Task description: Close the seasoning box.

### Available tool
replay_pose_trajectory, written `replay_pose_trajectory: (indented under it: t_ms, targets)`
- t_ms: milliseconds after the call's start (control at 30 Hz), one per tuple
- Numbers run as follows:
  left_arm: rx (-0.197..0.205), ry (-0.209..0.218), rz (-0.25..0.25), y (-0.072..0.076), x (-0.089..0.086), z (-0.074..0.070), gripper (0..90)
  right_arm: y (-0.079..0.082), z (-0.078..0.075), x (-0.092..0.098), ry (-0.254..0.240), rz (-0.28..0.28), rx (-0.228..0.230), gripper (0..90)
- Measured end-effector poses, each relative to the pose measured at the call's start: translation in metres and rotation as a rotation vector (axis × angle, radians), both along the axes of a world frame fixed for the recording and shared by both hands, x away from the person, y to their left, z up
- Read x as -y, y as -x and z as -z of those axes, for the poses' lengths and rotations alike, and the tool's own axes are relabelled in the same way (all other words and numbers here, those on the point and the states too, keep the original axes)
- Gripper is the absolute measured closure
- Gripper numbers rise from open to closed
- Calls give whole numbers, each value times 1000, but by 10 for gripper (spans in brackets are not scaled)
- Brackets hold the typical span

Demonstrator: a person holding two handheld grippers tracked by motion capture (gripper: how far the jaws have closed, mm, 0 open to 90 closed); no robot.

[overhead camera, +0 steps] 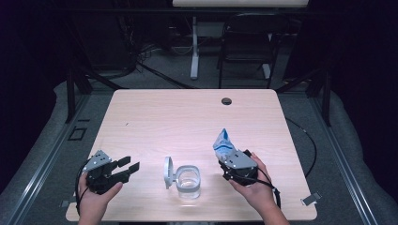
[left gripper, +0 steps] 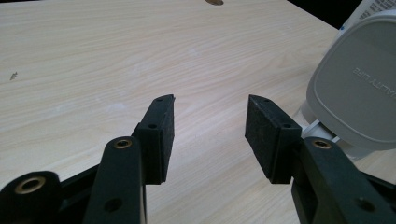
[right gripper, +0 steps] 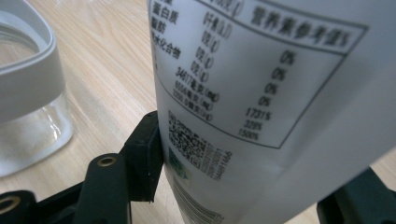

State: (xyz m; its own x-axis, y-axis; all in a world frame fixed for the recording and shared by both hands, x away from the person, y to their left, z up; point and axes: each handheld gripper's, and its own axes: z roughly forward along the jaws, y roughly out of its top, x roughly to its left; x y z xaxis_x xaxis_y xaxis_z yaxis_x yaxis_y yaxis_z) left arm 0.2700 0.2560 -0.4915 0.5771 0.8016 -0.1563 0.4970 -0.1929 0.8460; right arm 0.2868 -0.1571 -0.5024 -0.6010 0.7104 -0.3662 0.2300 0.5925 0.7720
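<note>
A clear square container point(overhead camera: 188, 180) with a pale grey rim stands near the table's front edge, its hinged lid point(overhead camera: 168, 172) swung up on the left side. To its right, my right gripper point(overhead camera: 227, 158) is shut on a white and blue pouch point(overhead camera: 223, 143), which sticks up and away from it. In the right gripper view the pouch point(right gripper: 261, 93), printed with a nutrition table, sits between the jaws of the right gripper point(right gripper: 252, 154), with the container point(right gripper: 28, 93) at the left. My left gripper point(overhead camera: 130, 168) is open left of the lid, nothing between its jaws. In its own view the left gripper point(left gripper: 210, 100) faces bare wood, the lid point(left gripper: 359, 93) at right.
The light wooden table point(overhead camera: 187, 117) has a round cable hole point(overhead camera: 226, 101) near its far edge. Beyond it stand a dark chair point(overhead camera: 244, 42) and a white desk leg point(overhead camera: 194, 47). A black cable point(overhead camera: 307, 140) loops off the table's right side.
</note>
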Motion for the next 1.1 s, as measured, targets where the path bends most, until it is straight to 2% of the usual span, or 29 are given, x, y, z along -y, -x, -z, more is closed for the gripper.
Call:
replay_pose_trajectory:
  t_ms: [400,500,533,1100]
  targets:
    - [7,-1,-13,7,-5,0,525,-10,5,-23,33,-32,7,402]
    - [2,-2,-20,9,-8,1,524,-11,8,-26,41,-39,16,403]
    - [0,-7,-26,10,-9,2,524,-11,9,-27,58,-40,30,402]
    - [-10,-12,-65,22,-22,5,524,-7,10,-27,114,-63,62,402]
